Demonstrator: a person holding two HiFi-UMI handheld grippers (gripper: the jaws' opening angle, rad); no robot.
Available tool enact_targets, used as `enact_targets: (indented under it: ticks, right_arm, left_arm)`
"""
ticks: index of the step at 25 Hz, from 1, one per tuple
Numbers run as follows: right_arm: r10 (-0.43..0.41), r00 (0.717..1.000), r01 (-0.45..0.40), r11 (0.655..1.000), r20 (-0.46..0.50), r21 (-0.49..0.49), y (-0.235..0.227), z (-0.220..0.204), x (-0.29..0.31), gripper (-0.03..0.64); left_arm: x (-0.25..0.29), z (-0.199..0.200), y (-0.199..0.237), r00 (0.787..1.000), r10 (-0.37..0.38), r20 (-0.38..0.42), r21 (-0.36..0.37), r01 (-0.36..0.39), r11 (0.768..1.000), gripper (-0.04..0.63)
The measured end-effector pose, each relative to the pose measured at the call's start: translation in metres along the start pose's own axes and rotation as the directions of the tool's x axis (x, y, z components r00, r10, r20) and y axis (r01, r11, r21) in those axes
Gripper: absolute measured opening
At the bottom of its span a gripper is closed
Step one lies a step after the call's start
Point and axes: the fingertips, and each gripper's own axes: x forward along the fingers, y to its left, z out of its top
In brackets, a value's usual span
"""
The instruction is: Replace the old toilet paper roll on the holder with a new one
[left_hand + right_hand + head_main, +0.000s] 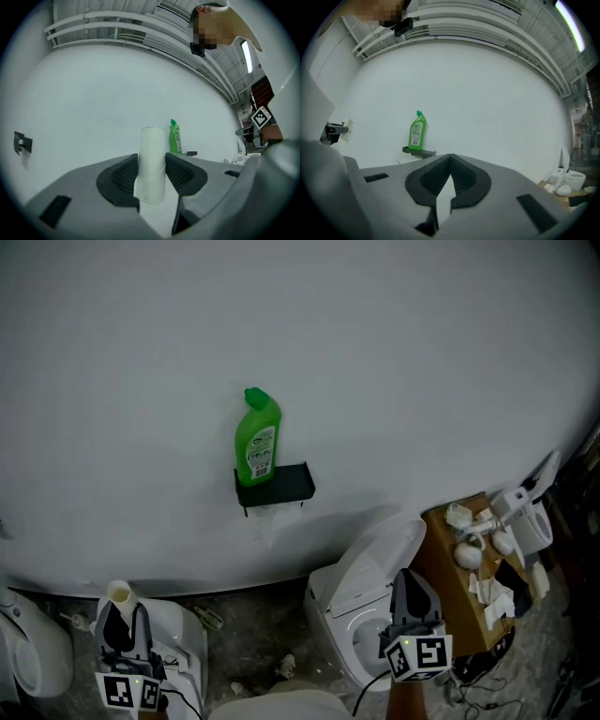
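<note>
holding cardboard tube (pixel 153 140), left tongs (pixel 151 160) well apart frm holder (pixel 275 486).

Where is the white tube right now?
The tube sits clamped in the left gripper, at the head view's lower left, below and left of the green bottle on the black shelf.

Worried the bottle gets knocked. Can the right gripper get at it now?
Probably: the right gripper is empty, with open space up to the green bottle, though its shut jaws must open first.
</note>
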Motion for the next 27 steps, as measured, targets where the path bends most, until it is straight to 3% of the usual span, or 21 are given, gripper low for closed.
enact_targets:
  ticks: [16,27]
  right_arm:
    - [0.043,0.999,-0.042,0.997,0.022,-0.061,0.034,0.014,-0.003,-0.002]
    - [0.02,1.0,-0.02,0.998,-0.007,-0.063,0.033,0.005,-0.019,-0.002]
  left_arm:
    - [-0.002,0.006,-0.002,0.998,-0.046,0.032,-0.013,0.046,0.999,0.184]
    - [-0.01,0.002,-0.004,0.998,-0.058,0.025,-0.021,0.058,0.998,0.184]
